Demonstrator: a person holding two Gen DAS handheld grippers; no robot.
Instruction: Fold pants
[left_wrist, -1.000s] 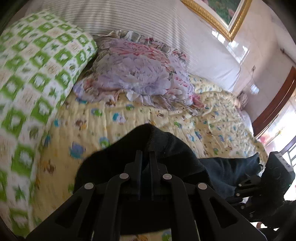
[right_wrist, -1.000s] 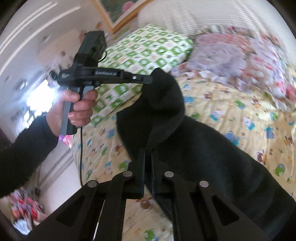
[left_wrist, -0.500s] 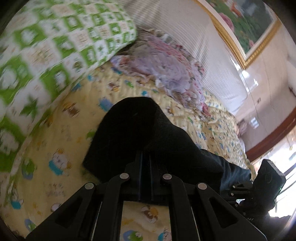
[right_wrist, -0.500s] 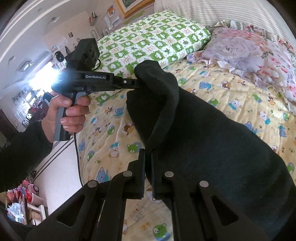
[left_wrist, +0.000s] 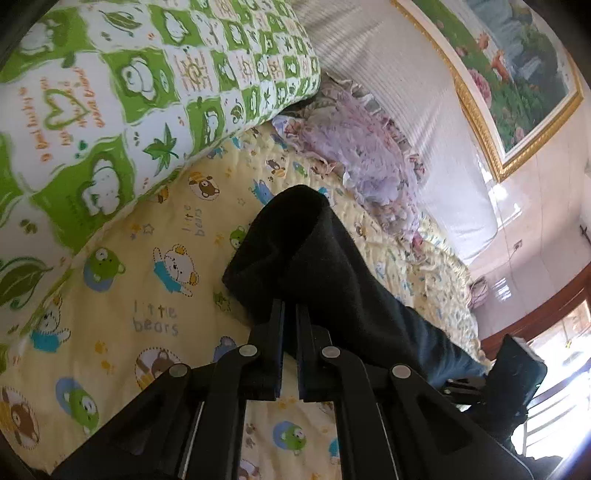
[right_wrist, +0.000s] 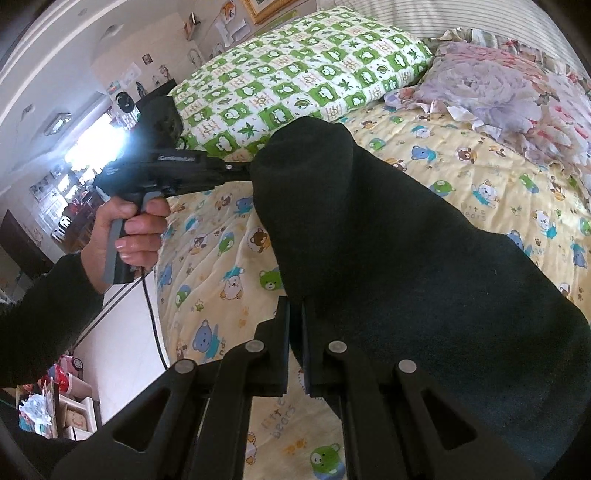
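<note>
Pants (right_wrist: 388, 240) in both grippers' closed jaws

Pants (left_wrist: 332, 266) lower, nearer the bedsheet (left_wrist: 122, 295).

We see the pants (right_wrist: 424, 258) as dark, matt cloth with a soft, slightly fuzzy nap. The fingers (left_wrist: 271, 332) of the left gripper (left_wrist: 290, 314) look like matt black plastic, with dull silvery metal pins at the joints; the right gripper (right_wrist: 295, 314) is made the same. The bedsheet (left_wrist: 129, 295) is quilted printed cloth, lightly puckered. The green-checked pillow (left_wrist: 129, 92) is smooth printed cloth. The picture frame (left_wrist: 480, 122) has a glossy gilt finish.
</note>
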